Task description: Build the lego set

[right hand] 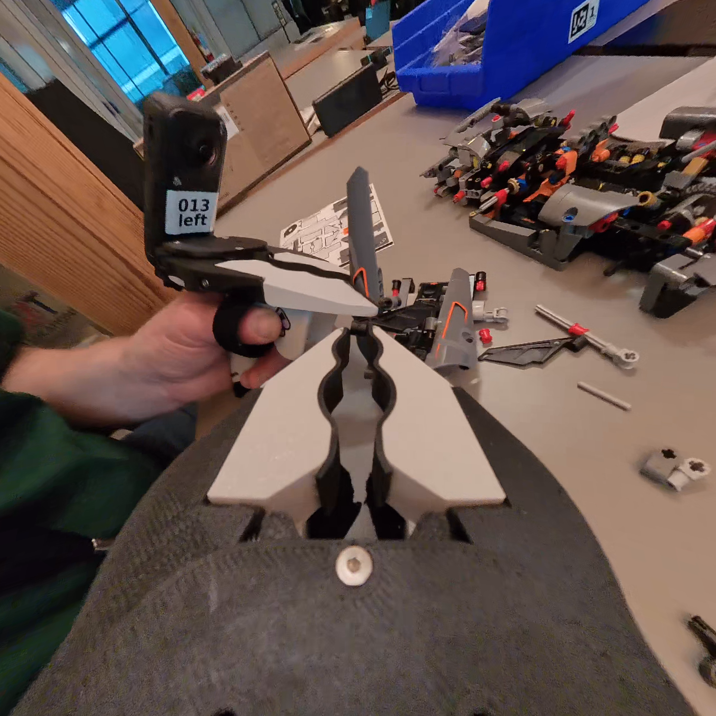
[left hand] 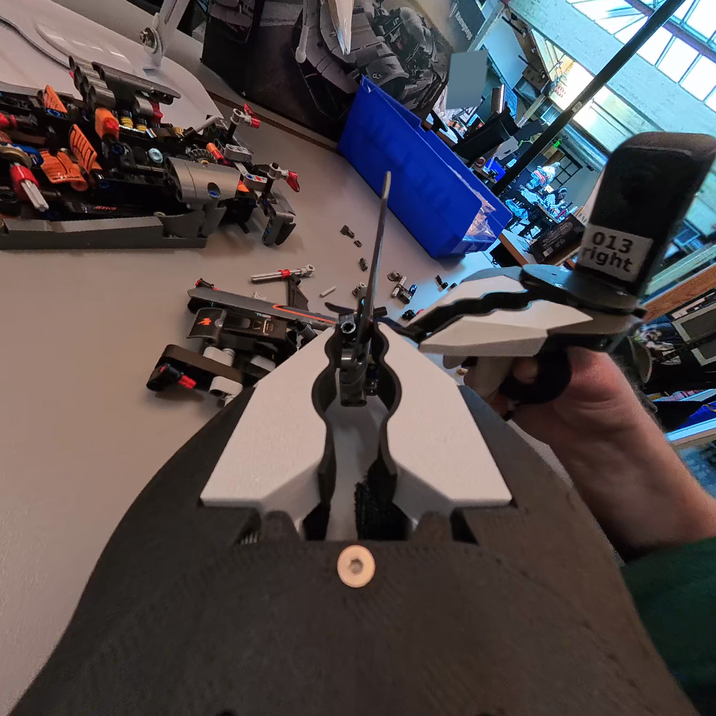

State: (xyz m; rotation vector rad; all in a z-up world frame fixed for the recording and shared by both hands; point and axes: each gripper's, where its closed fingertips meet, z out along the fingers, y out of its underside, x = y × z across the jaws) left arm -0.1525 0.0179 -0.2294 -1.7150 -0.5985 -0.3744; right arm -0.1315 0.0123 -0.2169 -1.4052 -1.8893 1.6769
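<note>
- Midair, above a grey table (left hand: 97,348), two hand-held grippers meet tip to tip over a small Lego piece, held clear of the clutter so that both can work on it at once.
- Left gripper (left hand: 354,341) is closed on a dark grey panel (left hand: 377,248) with a connector at its foot; the panel stands up from the jaws, edge-on to this camera, its base pinched between them.
- From the right wrist view, the same panel (right hand: 362,228) shows its broad face and an orange stripe near the base, rising from the left gripper (right hand: 377,308).
- Right gripper (right hand: 358,329) comes in from the side with its jaws drawn narrow on a small black part at the panel's base; whether it grips it firmly or only touches it, I cannot tell.
- By the look of it, one hand steadies the panel while the other presses a pin or connector into it.
- Below the tips lies a matching sub-assembly (right hand: 445,321) with its own striped grey panel, probably the mate for this piece.
- Farther back sits the half-built car chassis (right hand: 581,201), well apart, awaiting finished sections.
- Loose axles and pins (right hand: 589,333) lie scattered within reach; a blue bin (left hand: 418,170) stands near the table's far edge.
- An instruction sheet (right hand: 329,232) lies flat behind the panel.
</note>
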